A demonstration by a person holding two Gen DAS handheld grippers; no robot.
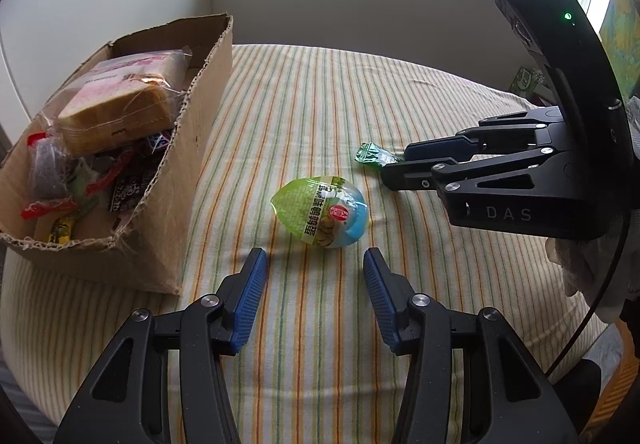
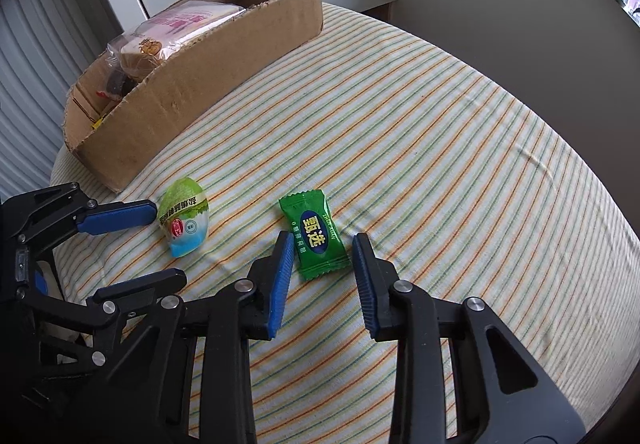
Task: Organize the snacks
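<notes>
Your right gripper [image 2: 322,242], open, has the green candy [image 2: 316,235] between its fingers, long axis pointing away from you. Your left gripper [image 1: 315,258], also open, sits just before the egg pack [image 1: 320,210].

My right hand-held gripper [image 2: 322,248] is straddling the green candy packet [image 2: 316,234], jaws apart, on the striped bed [image 2: 440,164]. My left hand-held gripper [image 2: 158,242] is flanking the egg-shaped snack [image 2: 185,222]; the cardboard box [image 2: 208,76] is sitting far left.

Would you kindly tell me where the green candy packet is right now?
The green candy packet lies on the striped cloth, between the open right hand-held gripper's fingers, right of the egg-shaped snack.
</notes>
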